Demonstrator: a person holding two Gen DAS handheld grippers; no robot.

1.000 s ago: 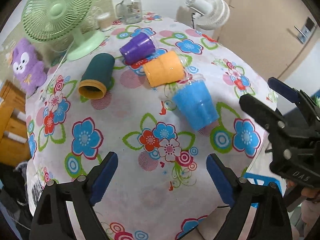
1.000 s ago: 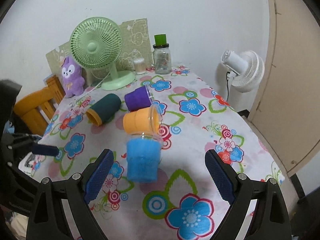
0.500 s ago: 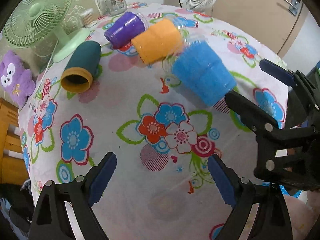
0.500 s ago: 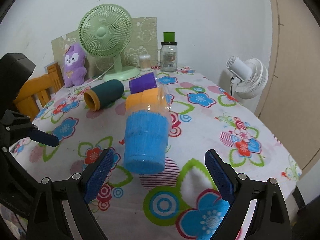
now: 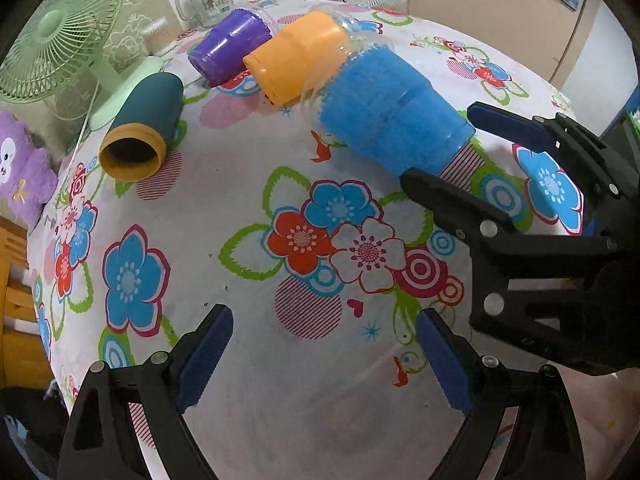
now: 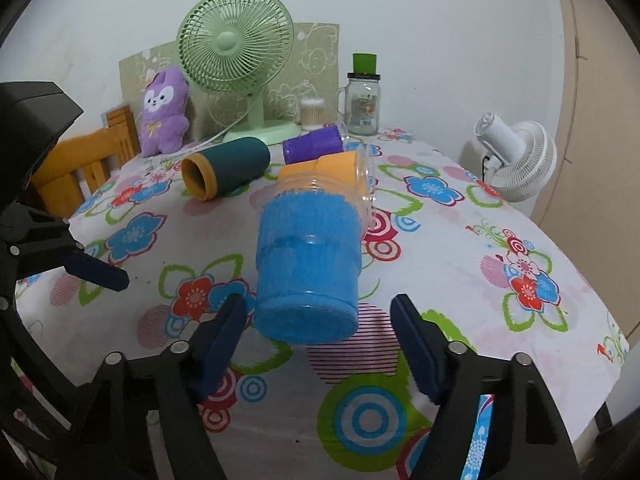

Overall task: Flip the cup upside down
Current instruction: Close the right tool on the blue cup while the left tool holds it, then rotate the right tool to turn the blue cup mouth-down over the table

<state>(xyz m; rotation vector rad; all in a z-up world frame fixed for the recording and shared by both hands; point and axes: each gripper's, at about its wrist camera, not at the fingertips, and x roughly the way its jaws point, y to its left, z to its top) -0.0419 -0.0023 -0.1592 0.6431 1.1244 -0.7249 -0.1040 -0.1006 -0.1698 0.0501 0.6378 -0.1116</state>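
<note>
Blue cup [image 6: 308, 268] lies on its side on the flower-print tabletop [image 6: 500, 320], closed bottom toward the right wrist camera, mouth pointing away toward the far cups. Its mouth end sits against the clear rim of an orange cup [image 6: 324, 170], also lying down; contact looks likely, but the clear plastic makes it hard to confirm. Purple cup [image 6: 314, 146] lies just behind the orange one. Dark green cup [image 6: 228, 166] with an orange rim lies on its side to the left, apart from the others.

Right gripper [image 6: 320, 336]: jaws released, spread wide, one pad on each side of the blue cup's bottom end. Neither pad is clearly touching the cup. In the left wrist view the same gripper [image 5: 444, 144] comes in from the right, jaws flanking the base of the blue cup [image 5: 384, 108].

Left gripper [image 5: 324, 356]: jaws released, hanging over bare tabletop [image 5: 248, 360] nearer than the cups, grasping nothing, well apart from the blue cup.

Background: green desk fan [image 6: 236, 52], purple plush toy [image 6: 166, 110], glass jar [image 6: 362, 102] with green lid at the far edge, white fan [image 6: 516, 160] beyond the right edge.
</note>
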